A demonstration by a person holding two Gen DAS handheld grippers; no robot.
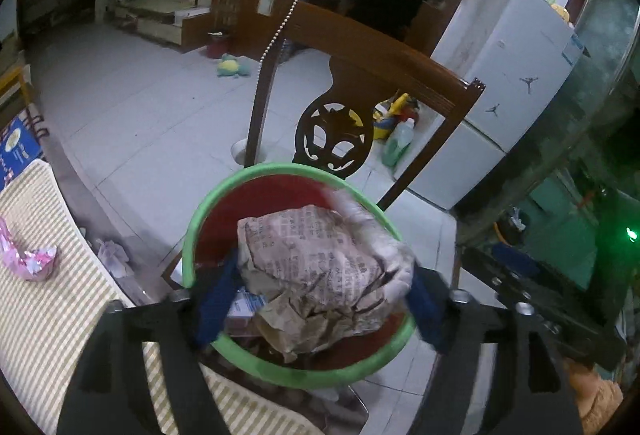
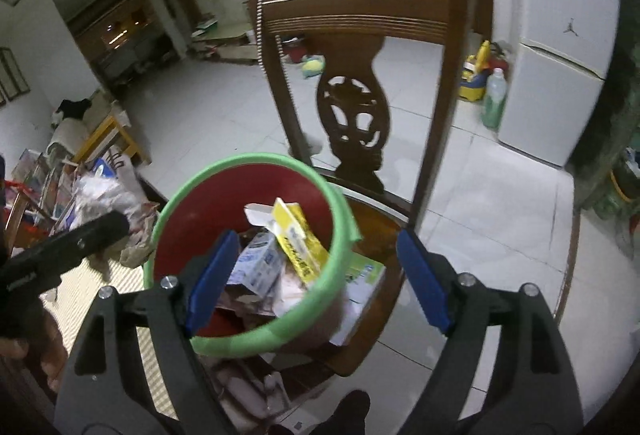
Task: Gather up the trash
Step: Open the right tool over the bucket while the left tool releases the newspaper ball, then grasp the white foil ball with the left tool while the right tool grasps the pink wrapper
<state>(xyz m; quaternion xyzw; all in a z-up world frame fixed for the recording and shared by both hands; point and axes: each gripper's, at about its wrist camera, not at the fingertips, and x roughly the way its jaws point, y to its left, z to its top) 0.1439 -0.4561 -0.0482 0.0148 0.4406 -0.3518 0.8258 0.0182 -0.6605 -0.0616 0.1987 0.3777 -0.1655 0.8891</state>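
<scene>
A red bucket with a green rim (image 1: 280, 171) (image 2: 240, 159) stands on a wooden chair seat (image 2: 384, 223). It holds a yellow carton (image 2: 298, 235), a white and blue box (image 2: 260, 263) and scraps of paper. My left gripper (image 1: 322, 305) is over the bucket. A crumpled wad of newspaper and white plastic (image 1: 316, 259) fills the gap between its blue pads, and the pads do not visibly press on it. My right gripper (image 2: 318, 281) hangs open above the bucket's near rim with nothing between its pads. In the right wrist view the wad (image 2: 108, 203) shows left of the bucket.
The carved chair back (image 2: 356, 107) rises just behind the bucket. A table with a striped cloth (image 1: 44, 299) lies to the left, with a pink wrapper (image 1: 28, 259) on it. A green and white box (image 2: 366, 275) lies on the seat beside the bucket. A white fridge (image 1: 508, 75) stands at the right.
</scene>
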